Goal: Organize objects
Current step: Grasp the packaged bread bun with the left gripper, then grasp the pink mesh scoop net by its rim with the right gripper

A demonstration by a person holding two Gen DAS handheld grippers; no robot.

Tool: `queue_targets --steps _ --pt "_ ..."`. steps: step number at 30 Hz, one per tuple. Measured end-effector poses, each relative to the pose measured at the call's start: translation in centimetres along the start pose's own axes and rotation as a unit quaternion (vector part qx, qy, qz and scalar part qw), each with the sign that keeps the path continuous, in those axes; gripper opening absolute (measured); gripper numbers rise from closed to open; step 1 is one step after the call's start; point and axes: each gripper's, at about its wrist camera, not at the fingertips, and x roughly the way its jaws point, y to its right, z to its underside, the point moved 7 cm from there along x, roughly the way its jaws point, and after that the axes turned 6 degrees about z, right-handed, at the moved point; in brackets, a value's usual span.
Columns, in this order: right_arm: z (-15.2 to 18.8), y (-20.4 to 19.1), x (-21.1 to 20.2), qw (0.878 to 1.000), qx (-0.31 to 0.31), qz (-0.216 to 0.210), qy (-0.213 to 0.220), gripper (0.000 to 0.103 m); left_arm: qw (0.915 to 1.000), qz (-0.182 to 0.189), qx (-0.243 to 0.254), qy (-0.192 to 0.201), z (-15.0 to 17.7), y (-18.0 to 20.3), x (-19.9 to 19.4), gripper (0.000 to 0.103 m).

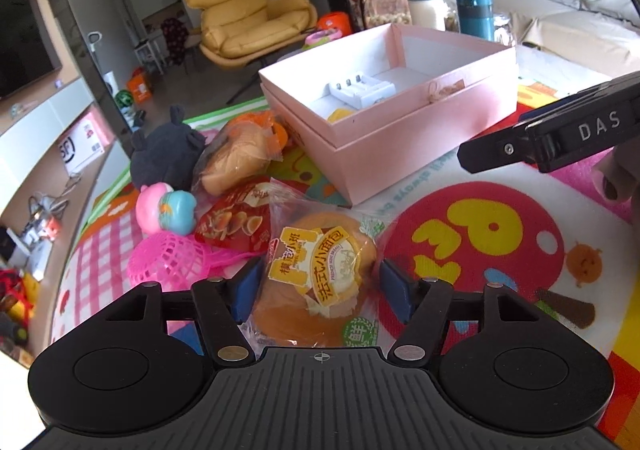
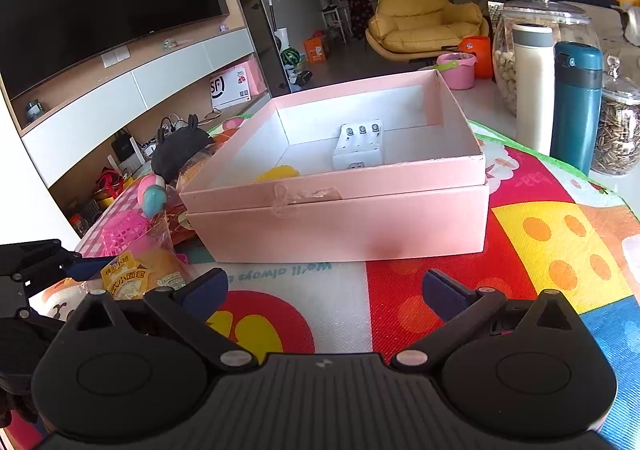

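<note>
Left tongs [image 1: 316, 286] spread wide, straddling wrapped mini bread [image 1: 316, 274] on play mat [image 1: 480, 242] — pads not pressing. Right tongs [image 2: 324, 290] wide, empty, facing pink box [image 2: 340, 226]. Bread likely light, squashy, wrapper slippery — pinch gently across middle.

Glossy clear plastic wraps the bread bun [image 1: 316, 282]; the pink box [image 2: 340, 222] looks like matt cardboard; woven mat [image 2: 560, 250].

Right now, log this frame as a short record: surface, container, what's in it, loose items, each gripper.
surface: colourful play mat
container: pink box, open
inside: white charger, yellow item
loose items: wrapped bread bun, second bun, red snack pack, pink mesh ball, dark plush
left gripper: open, bun between fingers
right gripper: open, empty
</note>
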Motion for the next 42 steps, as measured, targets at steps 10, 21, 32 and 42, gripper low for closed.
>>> queue_targets --steps 10,21,32,42 --pt "0.1 0.1 0.2 1.000 0.005 0.006 -0.006 0.103 0.9996 -0.009 -0.027 0.005 0.2 -0.2 -0.2 0.063" --pt "-0.2 -2.1 0.2 0.996 -0.075 0.034 -0.025 0.103 0.9909 0.058 -0.119 0.022 2.1 -0.1 -2.9 0.061" --pt "-6.8 -14.9 1.8 0.977 -0.202 -0.054 -0.051 0.103 0.9764 0.077 -0.194 0.056 5.1 -1.2 -5.6 0.061" --pt "-3.4 -26.3 10.3 0.945 -0.288 -0.082 -0.133 0.085 0.9678 0.081 -0.226 0.075 6.7 -2.7 -6.8 0.061"
